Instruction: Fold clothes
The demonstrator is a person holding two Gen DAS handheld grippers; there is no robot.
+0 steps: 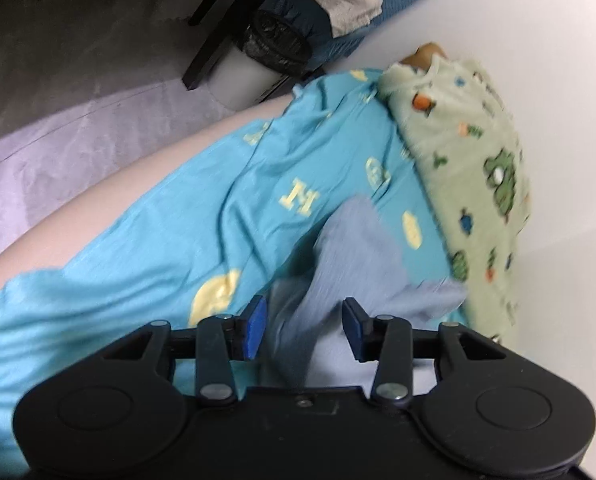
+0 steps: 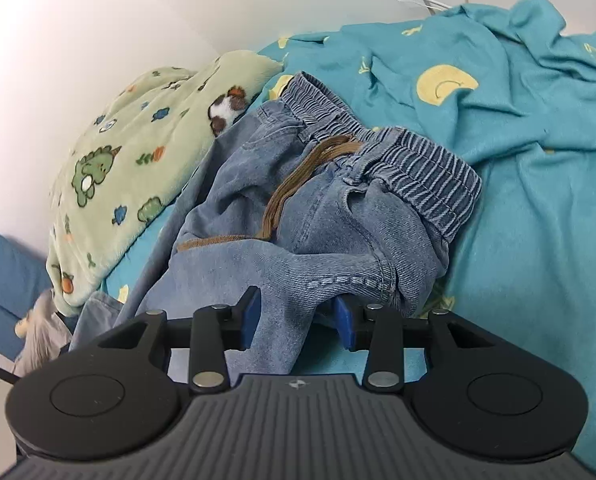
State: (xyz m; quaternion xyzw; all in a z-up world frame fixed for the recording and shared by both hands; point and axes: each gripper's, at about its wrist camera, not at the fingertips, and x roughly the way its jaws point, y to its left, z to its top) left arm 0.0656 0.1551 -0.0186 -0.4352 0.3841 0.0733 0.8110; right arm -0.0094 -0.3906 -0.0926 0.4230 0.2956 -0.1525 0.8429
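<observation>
On white table [image 1: 537,40]: teal garment [image 1: 178,240]

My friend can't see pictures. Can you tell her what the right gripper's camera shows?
Small blue jeans with a brown drawstring lie crumpled on a teal cloth. The right gripper is open around a denim fold. A green dinosaur blanket lies left.

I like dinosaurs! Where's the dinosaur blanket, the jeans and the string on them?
dinosaur blanket [image 2: 110,168]: right wrist view, green dinosaur print.
jeans [image 2: 425,184]: right wrist view, stretchy waistband.
string [image 2: 294,184]: right wrist view, brown middle stretch.
</observation>
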